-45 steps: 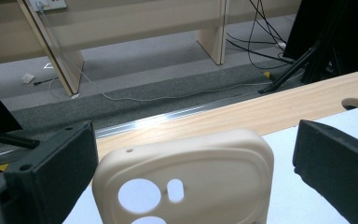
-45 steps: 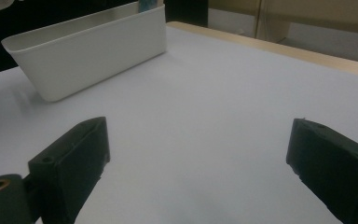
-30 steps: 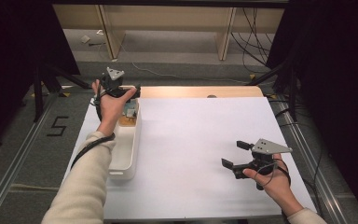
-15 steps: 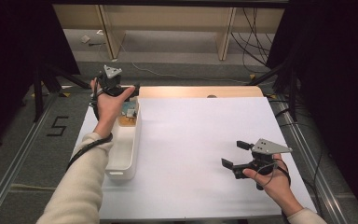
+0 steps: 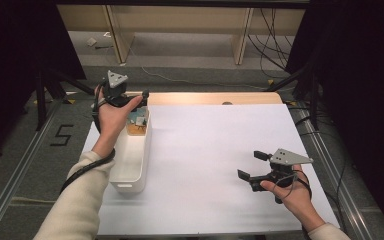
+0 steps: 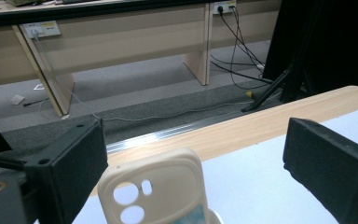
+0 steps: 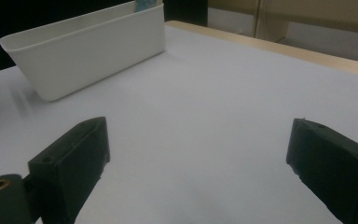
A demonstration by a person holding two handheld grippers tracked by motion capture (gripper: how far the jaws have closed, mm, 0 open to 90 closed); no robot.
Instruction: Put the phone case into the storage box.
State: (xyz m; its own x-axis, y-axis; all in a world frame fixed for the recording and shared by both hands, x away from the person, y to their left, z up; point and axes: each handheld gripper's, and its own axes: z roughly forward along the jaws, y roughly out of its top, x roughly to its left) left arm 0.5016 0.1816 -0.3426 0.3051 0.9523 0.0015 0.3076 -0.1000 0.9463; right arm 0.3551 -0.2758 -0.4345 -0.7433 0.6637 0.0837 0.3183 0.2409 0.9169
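Observation:
A cream phone case (image 6: 154, 191) with camera cut-outs stands upright low between the jaws of my left gripper (image 6: 193, 154). The jaws have just been closing a little, but the pads stay clear of the case, so the gripper is open. From above, my left gripper (image 5: 130, 95) hovers over the far end of a white bin (image 5: 145, 145), where small items (image 5: 137, 125) lie. My right gripper (image 5: 252, 165) rests low over the white table at the near right. It is open wide with nothing between its jaws (image 7: 196, 163).
The white bin (image 7: 93, 46) runs along the table's left side. A strip of bare wood (image 5: 205, 97) borders the far edge of the white tabletop (image 5: 205, 150). Beyond it are a floor rail, wooden desk legs (image 6: 200, 65) and cables.
My left hand has lifted and shifted slightly left off the bin's far end, uncovering the items inside. The right hand has kept still.

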